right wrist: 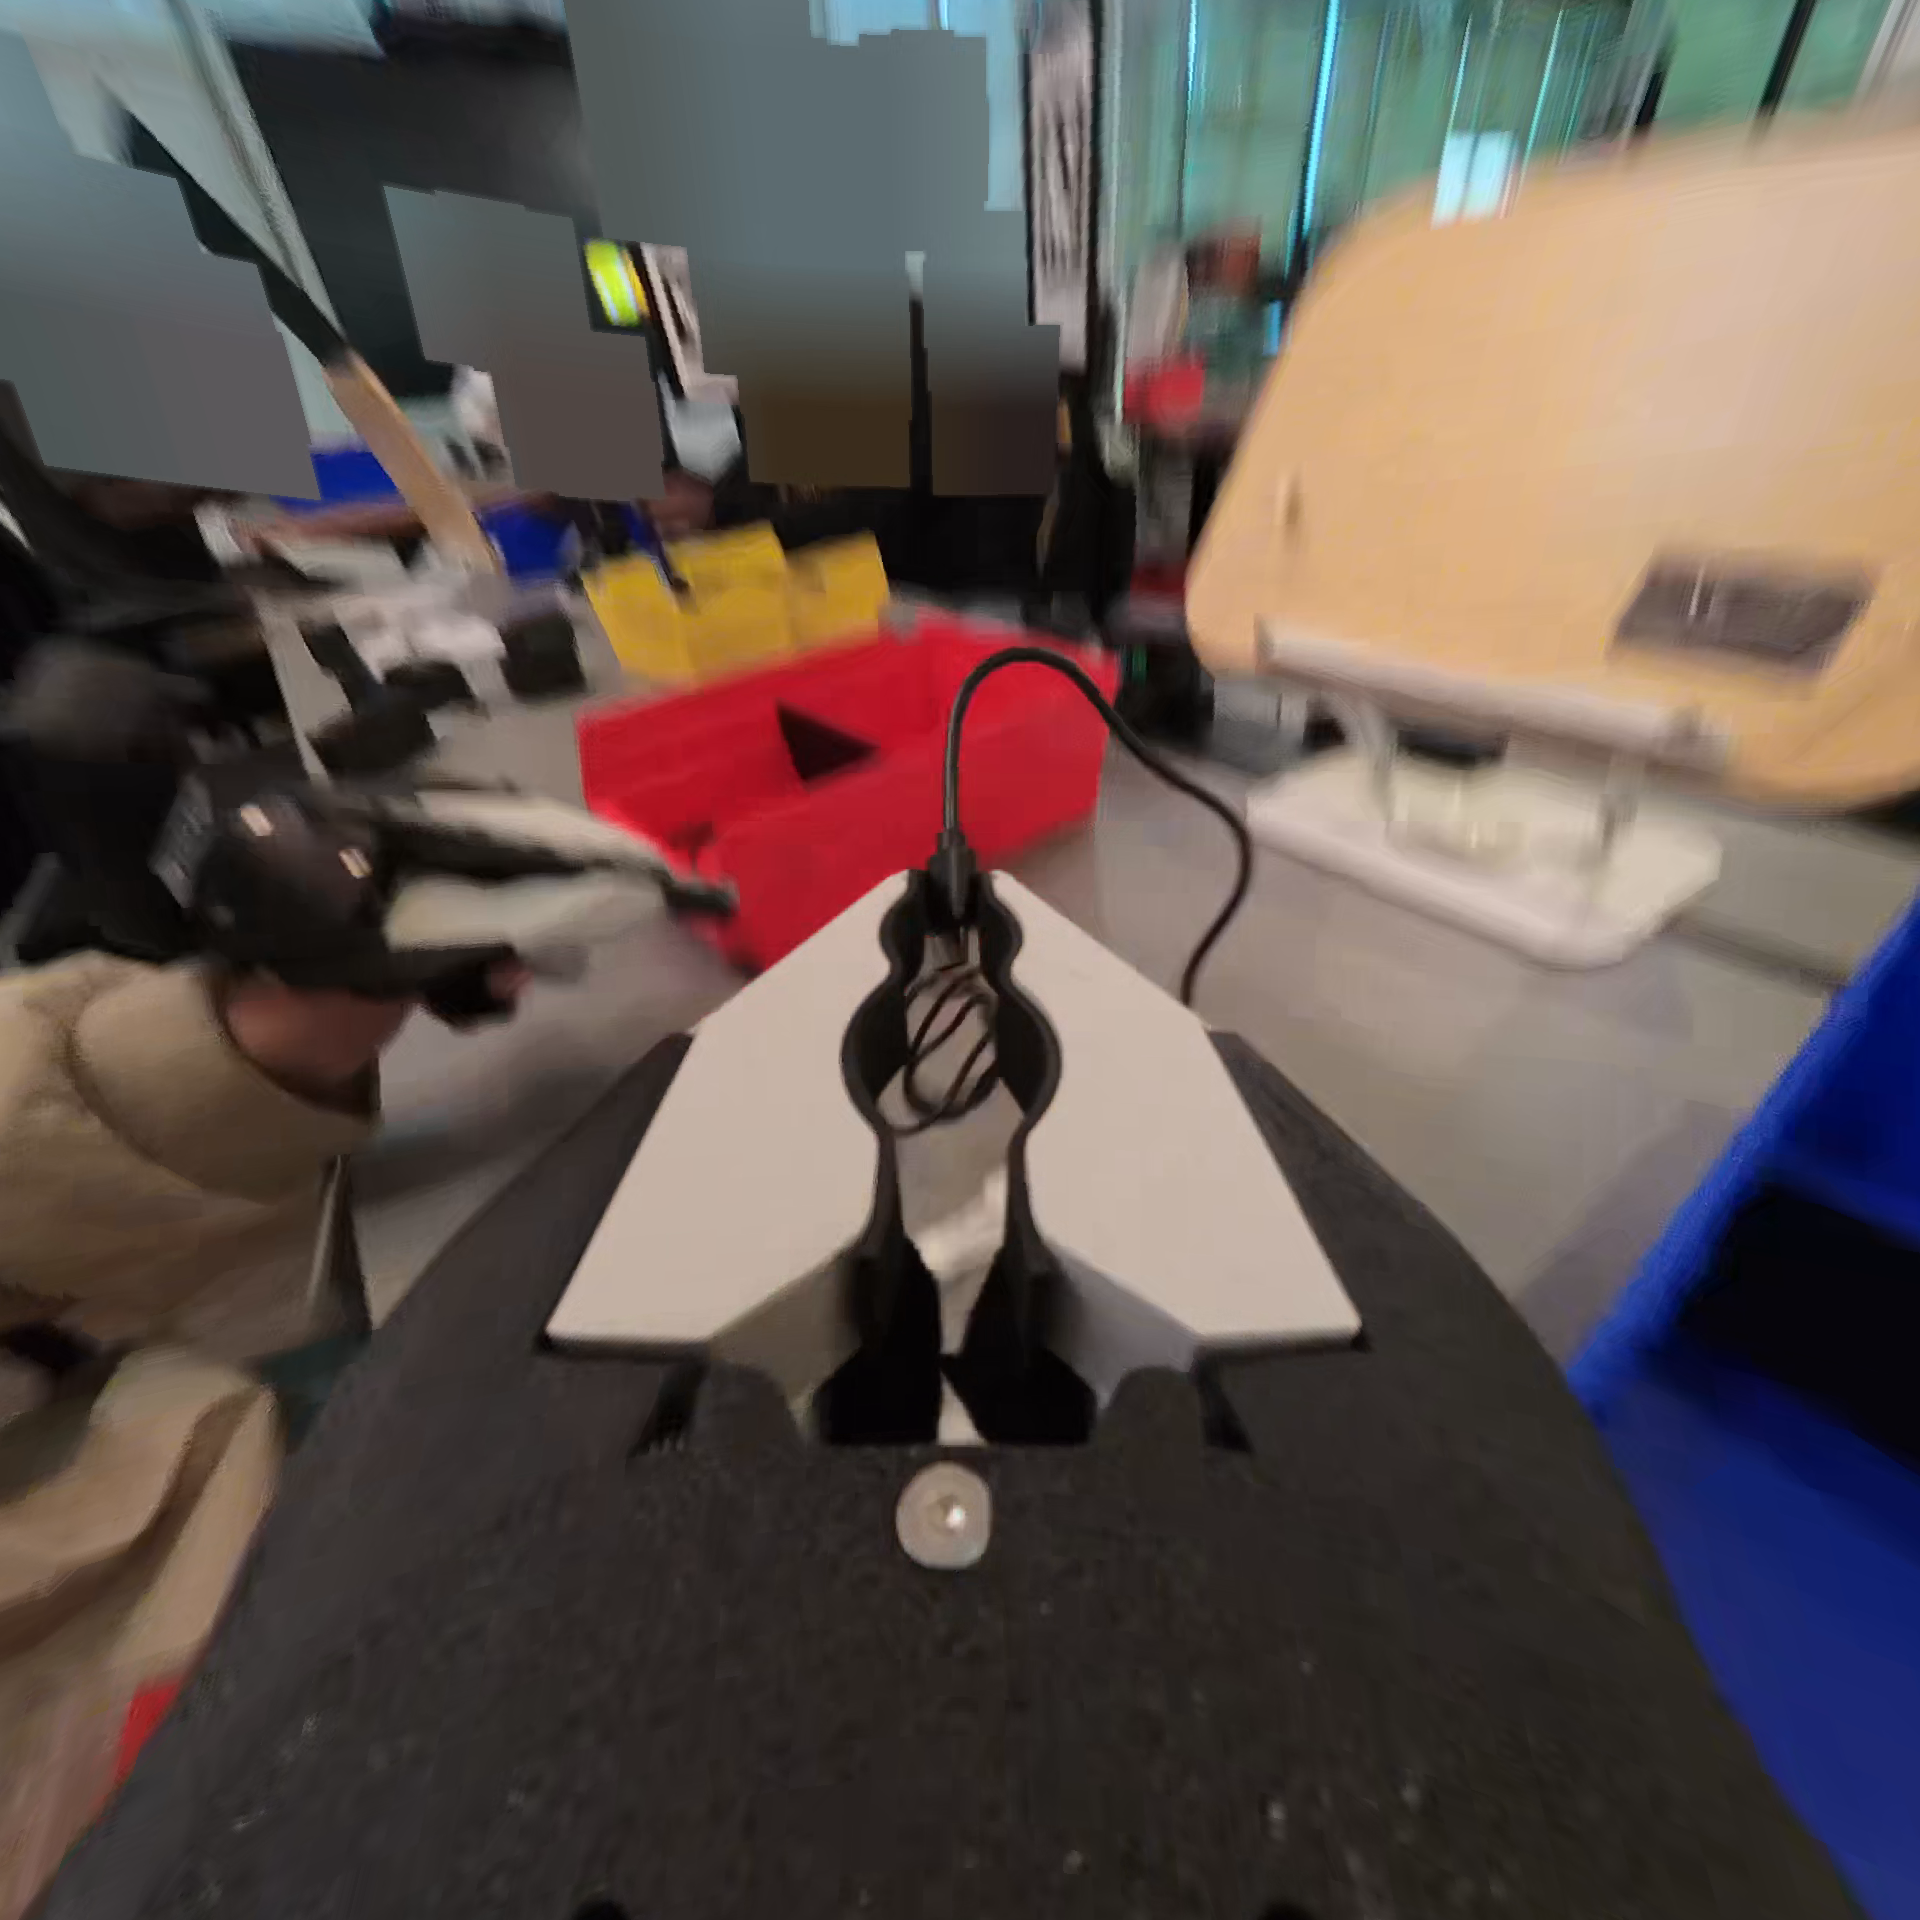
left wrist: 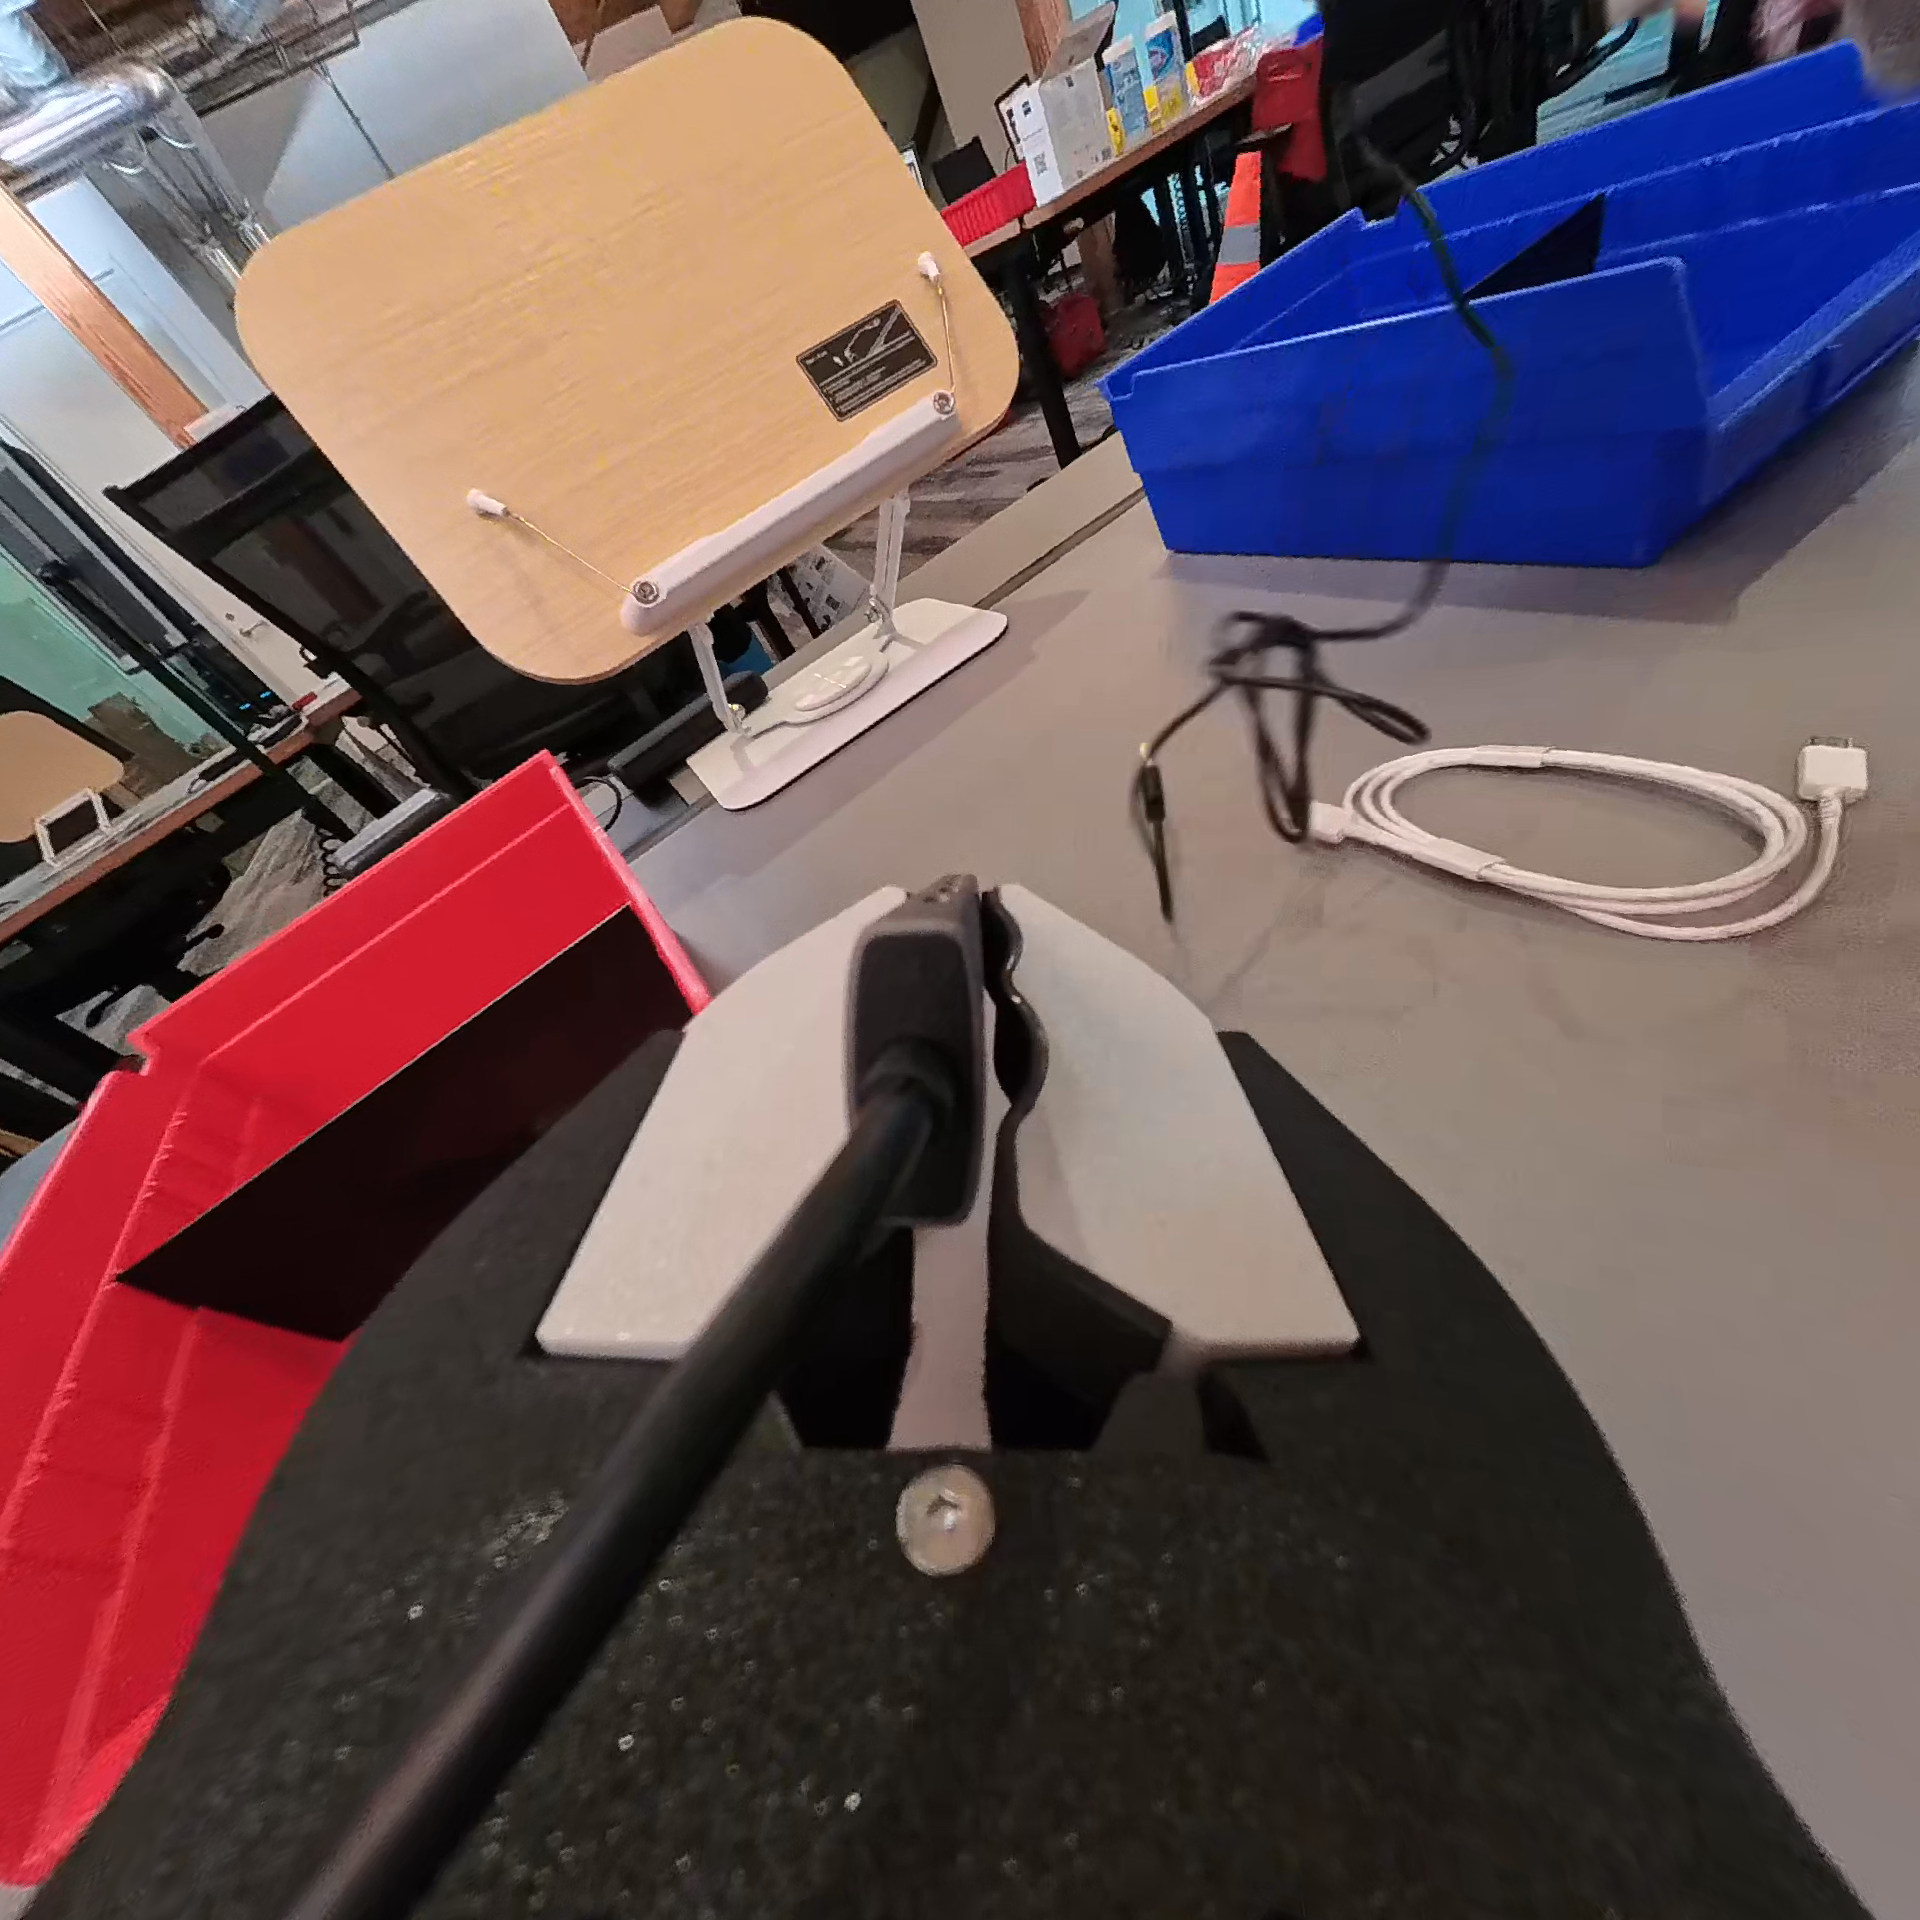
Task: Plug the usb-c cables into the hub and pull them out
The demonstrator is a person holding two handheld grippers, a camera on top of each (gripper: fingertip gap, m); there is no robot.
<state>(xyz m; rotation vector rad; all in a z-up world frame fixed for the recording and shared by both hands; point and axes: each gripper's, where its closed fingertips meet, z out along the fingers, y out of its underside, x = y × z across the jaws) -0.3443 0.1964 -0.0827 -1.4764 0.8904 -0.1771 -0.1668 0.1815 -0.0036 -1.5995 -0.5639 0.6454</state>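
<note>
The hub (left wrist: 920, 1049), a slim black block, runs lengthwise along the left gripper (left wrist: 971, 904), its far end pointing to 12 o'clock just past the fingertips; its thick black lead (left wrist: 623, 1507) trails back toward 7 o'clock. The jaws are clamped on it, pressing its flanks. The right gripper (right wrist: 951, 894) pinches a black usb-c cable (right wrist: 1174, 790) by its plug at the very tips, plug axis toward 12 o'clock; the cord arches up, then drops at 1 o'clock to the grey table (right wrist: 1351, 1039).
</note>
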